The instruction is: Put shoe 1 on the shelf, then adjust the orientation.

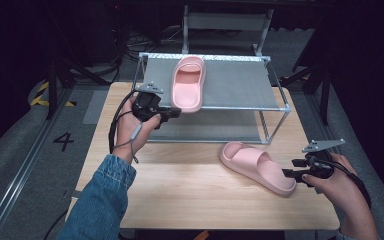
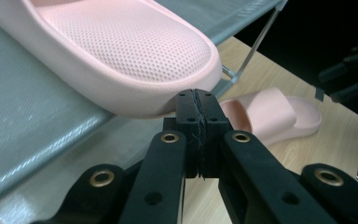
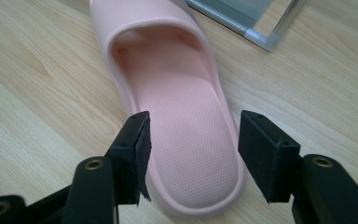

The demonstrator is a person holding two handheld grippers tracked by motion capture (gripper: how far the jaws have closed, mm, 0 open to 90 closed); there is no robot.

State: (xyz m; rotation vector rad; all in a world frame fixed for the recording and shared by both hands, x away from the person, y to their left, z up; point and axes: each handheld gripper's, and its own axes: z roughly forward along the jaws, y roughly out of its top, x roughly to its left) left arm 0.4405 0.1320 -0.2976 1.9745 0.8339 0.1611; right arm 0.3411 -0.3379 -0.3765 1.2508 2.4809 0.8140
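Left gripper [image 2: 198, 135] pinched shut, empty – at 7 o'clock of shelved slipper [image 1: 189, 82] (already placed). Right gripper [image 3: 193, 154] wide, straddling heel of second slipper [image 3: 182, 116] – ready to grasp.

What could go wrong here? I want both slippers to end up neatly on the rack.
The slipper on the rack has its heel over the shelf's front edge; the shut left tongs right by it could nudge it off. The right tongs straddle the heel of the slipper on the table, open; a grip so near the end may let it tilt.
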